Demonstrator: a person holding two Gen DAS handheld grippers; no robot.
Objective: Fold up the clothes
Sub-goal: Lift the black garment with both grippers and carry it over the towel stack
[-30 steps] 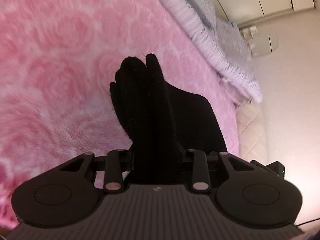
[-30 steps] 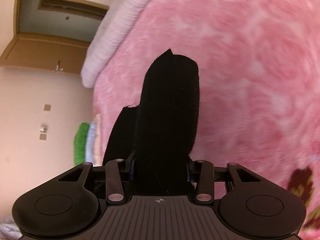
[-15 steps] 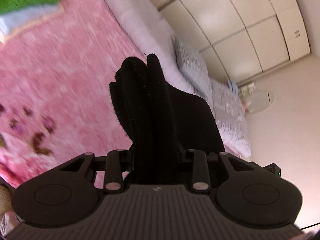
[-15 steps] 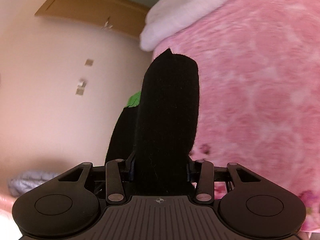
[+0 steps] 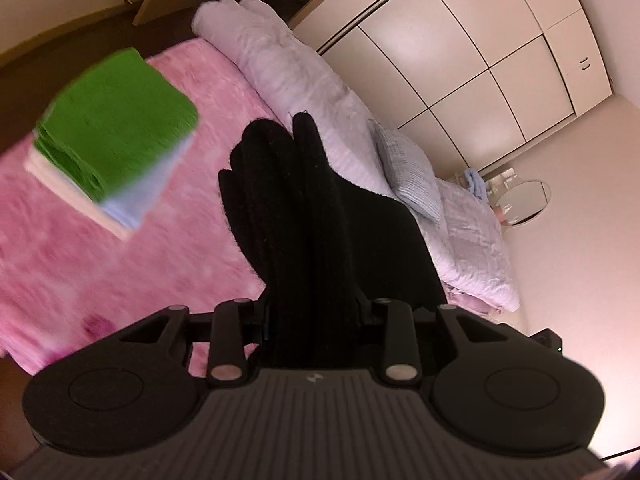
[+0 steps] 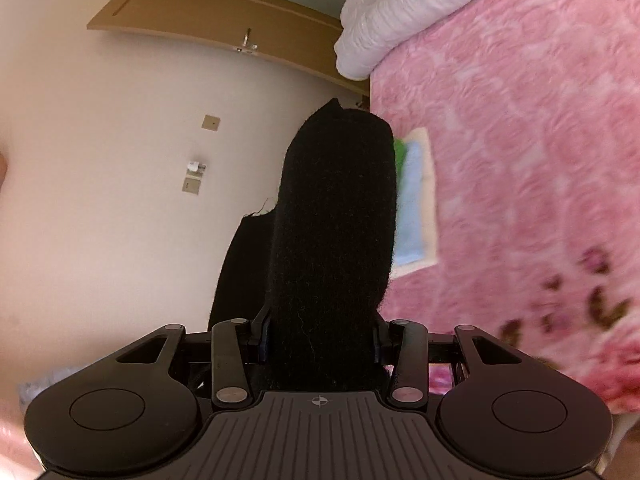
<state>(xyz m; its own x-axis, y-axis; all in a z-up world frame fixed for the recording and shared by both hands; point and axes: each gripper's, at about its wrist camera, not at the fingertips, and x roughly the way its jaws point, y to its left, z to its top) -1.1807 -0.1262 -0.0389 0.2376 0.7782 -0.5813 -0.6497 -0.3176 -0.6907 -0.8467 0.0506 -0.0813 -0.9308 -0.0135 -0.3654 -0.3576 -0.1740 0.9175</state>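
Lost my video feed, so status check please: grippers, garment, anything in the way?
Left gripper and right gripper both clamped on the black garment. Garment bunched, off the pink blanket. Folded stack, green on top, ahead on the blanket. Nothing in the way.

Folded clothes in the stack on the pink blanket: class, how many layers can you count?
3: green top layer, pale blue layer beneath, cream layer at the bottom. More may be hidden.

Pink blanket (image 5: 120,264), lilac duvet (image 5: 304,80), cream wardrobe (image 5: 480,60), wooden door (image 6: 224,20).
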